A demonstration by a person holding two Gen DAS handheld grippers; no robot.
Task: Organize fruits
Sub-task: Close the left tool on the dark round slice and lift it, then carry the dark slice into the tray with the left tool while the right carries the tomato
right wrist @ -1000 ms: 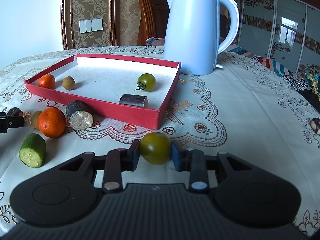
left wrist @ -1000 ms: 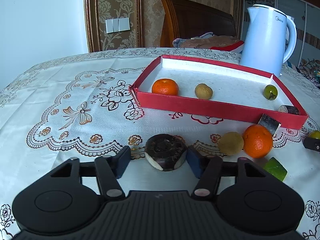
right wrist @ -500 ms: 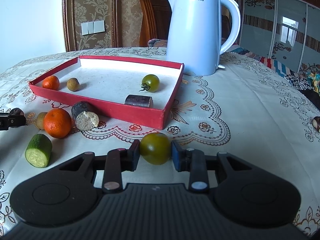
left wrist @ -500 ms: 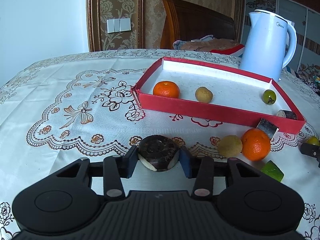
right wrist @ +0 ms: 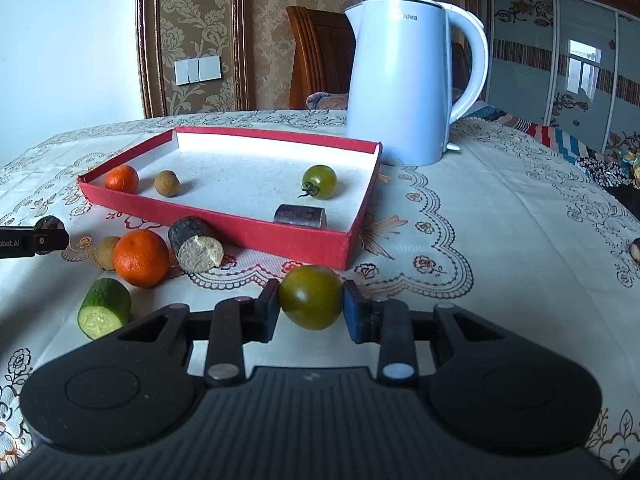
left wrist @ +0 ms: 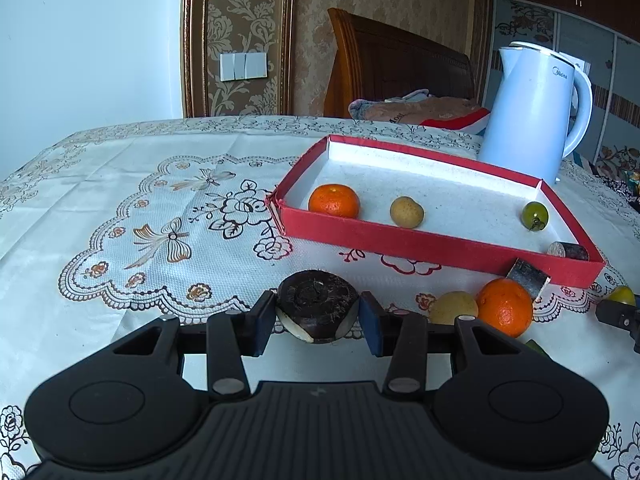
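Left tool [left wrist: 318, 318] clamped on a dark round water chestnut [left wrist: 317, 306], both blue pads pressed to its sides, just above the lace-covered counter [left wrist: 120, 216]. Right tool [right wrist: 311, 305] closed on a green tomato [right wrist: 311, 297], held in front of the near corner of the red tray [right wrist: 256, 236]. Inside the tray: a small orange [right wrist: 121, 178], a tan longan [right wrist: 167, 183], a second green tomato [right wrist: 319, 181] and a short dark cane piece [right wrist: 300, 215]. Outside, just beside the tray's front wall: a larger orange [right wrist: 141, 258] touching another tan fruit [right wrist: 106, 253], a dark cane chunk [right wrist: 195, 245] with its pale cut end showing, and a cucumber piece [right wrist: 105, 308] nearest the camera. Pale blue kettle [right wrist: 404, 80] upright behind the tray's far right corner.
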